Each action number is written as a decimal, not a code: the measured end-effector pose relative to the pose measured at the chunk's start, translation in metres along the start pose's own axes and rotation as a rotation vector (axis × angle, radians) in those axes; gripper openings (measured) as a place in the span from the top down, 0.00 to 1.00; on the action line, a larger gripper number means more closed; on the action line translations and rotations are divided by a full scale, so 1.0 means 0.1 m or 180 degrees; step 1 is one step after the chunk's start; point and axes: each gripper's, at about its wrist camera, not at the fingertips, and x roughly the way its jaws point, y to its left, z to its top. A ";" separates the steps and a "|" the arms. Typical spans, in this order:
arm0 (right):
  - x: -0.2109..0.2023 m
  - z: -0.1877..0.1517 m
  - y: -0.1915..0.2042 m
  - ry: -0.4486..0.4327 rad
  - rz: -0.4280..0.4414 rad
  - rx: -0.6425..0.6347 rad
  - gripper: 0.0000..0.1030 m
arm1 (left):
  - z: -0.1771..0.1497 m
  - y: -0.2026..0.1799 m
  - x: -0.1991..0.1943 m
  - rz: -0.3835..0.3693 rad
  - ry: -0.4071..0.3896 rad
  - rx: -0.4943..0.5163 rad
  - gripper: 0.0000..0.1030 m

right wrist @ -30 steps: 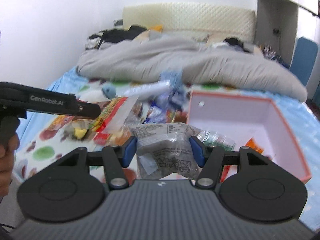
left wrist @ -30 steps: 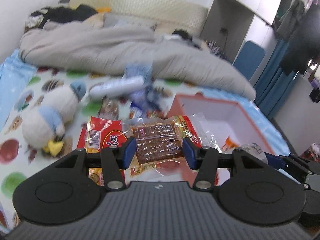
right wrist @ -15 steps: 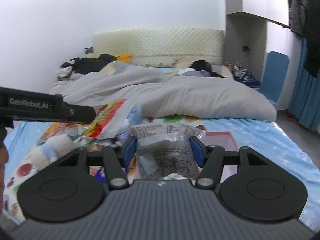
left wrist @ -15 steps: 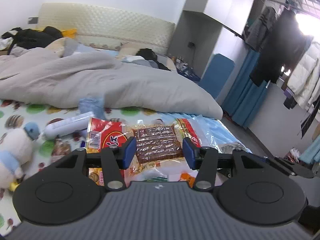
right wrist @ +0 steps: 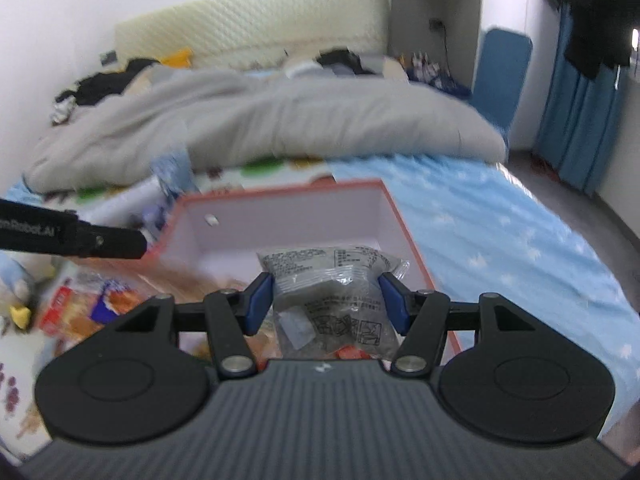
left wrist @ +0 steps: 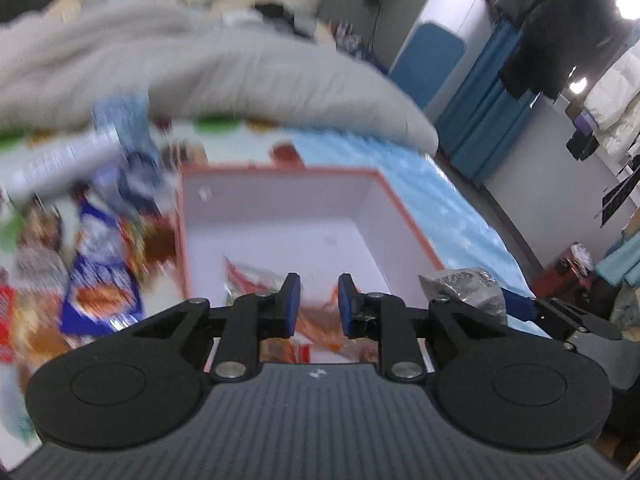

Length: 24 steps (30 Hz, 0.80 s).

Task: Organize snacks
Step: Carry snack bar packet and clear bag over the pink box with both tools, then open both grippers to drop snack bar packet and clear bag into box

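The right gripper (right wrist: 326,300) is hanging over the near end of the box (right wrist: 404,236), its jaws clamped on a grey packet (right wrist: 332,296). The left gripper (left wrist: 318,306) is also over the box; its jaws have just been closing and are standing narrowly apart with nothing between them, and a red packet (left wrist: 256,280) is lying on the box floor beneath. The grey packet is sitting close to the right wall, so a release here is risking a landing on the rim. Farther off, loose snacks (left wrist: 100,280) are waiting on the bed (right wrist: 500,216) left of the box, easily knocked by either gripper.
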 end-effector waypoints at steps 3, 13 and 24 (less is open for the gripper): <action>0.23 -0.13 -0.06 0.0218 -0.0033 0.0018 0.41 | -0.05 0.06 0.27 0.0059 0.0196 0.0003 0.77; 0.58 -0.36 -0.16 0.0519 -0.0008 0.0108 0.35 | -0.20 0.11 0.54 0.0187 0.0433 0.0144 0.77; 0.21 -0.19 -0.15 0.0108 0.0042 0.0267 0.21 | -0.10 -0.04 0.13 0.0224 0.0213 0.0295 0.75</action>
